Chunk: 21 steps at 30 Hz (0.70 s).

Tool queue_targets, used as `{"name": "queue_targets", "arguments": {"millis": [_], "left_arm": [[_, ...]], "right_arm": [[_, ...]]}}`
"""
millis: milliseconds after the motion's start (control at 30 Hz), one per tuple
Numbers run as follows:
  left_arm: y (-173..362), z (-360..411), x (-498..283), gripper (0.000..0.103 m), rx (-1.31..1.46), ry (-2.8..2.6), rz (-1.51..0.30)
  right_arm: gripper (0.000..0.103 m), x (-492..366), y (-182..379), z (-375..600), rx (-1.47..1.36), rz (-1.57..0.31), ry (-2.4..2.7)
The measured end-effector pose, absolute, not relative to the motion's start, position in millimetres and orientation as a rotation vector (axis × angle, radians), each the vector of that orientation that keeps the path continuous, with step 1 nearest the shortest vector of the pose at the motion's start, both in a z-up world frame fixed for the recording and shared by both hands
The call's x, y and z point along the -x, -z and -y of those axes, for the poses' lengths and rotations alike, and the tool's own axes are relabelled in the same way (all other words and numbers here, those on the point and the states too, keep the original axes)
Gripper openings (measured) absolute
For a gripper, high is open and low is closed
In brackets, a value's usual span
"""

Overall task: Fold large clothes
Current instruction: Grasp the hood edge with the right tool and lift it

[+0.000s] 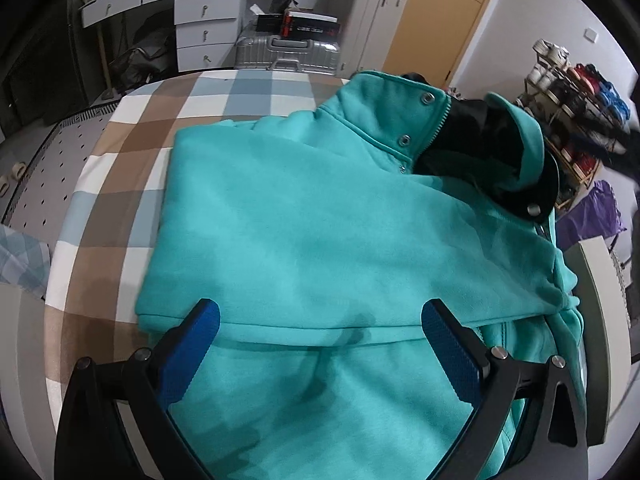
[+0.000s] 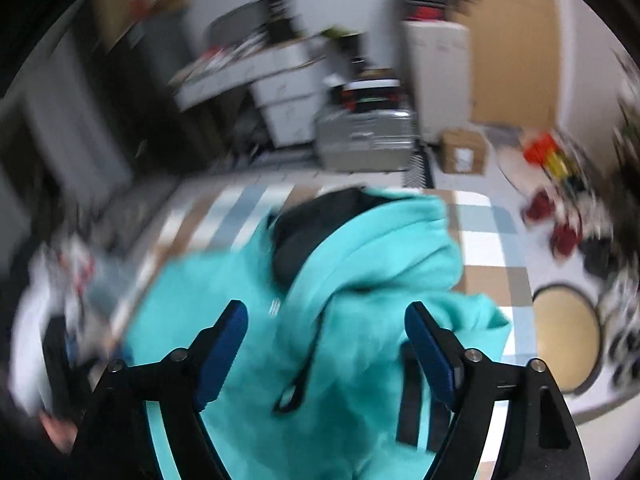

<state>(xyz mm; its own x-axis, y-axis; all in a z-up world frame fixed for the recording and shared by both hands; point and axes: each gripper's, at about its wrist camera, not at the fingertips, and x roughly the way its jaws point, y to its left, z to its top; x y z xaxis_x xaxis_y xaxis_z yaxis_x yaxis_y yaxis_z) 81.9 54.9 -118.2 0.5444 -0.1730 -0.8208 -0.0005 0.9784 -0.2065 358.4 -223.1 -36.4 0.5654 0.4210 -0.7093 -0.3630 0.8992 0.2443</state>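
A teal hooded jacket [image 1: 304,232] with a black lining lies partly folded on a checked cloth [image 1: 132,160]. A folded layer's edge runs across just ahead of my left gripper [image 1: 320,316], whose blue-padded jaws stand wide apart above the fabric with nothing pinched. In the blurred right wrist view the same jacket [image 2: 360,264] is bunched, its dark-lined hood [image 2: 312,232] at the far end and a drawstring [image 2: 308,364] trailing. My right gripper [image 2: 326,316] hovers over it with jaws spread wide and nothing between the pads.
Beyond the checked cloth stand white drawers [image 1: 204,28], a silver suitcase [image 1: 288,54] and a white cabinet [image 1: 372,20]. A shoe rack [image 1: 576,116] is at the right. A cardboard box [image 2: 464,152] and a round mat [image 2: 568,336] lie on the floor.
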Motion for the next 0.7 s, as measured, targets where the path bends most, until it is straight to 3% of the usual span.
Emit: {"name": "queue_targets", "arguments": {"millis": [233, 367, 400, 467, 500, 700], "left_arm": [[121, -39, -80, 0.099, 0.106, 0.11, -0.996], [122, -36, -80, 0.099, 0.084, 0.109, -0.999], [123, -35, -81, 0.099, 0.079, 0.109, -1.001], [124, -35, -81, 0.099, 0.069, 0.11, -1.002], [124, -34, -82, 0.099, 0.065, 0.11, -1.002], [121, -34, -80, 0.099, 0.072, 0.109, -0.993]], "right_arm": [[0.085, -469, 71, 246, -0.436, -1.05, -0.325], [0.081, -506, 98, 215, -0.337, -1.197, -0.214], [0.071, -509, 99, 204, -0.241, -1.19, -0.165], [0.04, -514, 99, 182, -0.058, -1.185, -0.098], [0.015, -515, 97, 175, -0.007, -1.178, -0.094], [0.012, -457, 26, 113, 0.462, -0.748, -0.147]]}}
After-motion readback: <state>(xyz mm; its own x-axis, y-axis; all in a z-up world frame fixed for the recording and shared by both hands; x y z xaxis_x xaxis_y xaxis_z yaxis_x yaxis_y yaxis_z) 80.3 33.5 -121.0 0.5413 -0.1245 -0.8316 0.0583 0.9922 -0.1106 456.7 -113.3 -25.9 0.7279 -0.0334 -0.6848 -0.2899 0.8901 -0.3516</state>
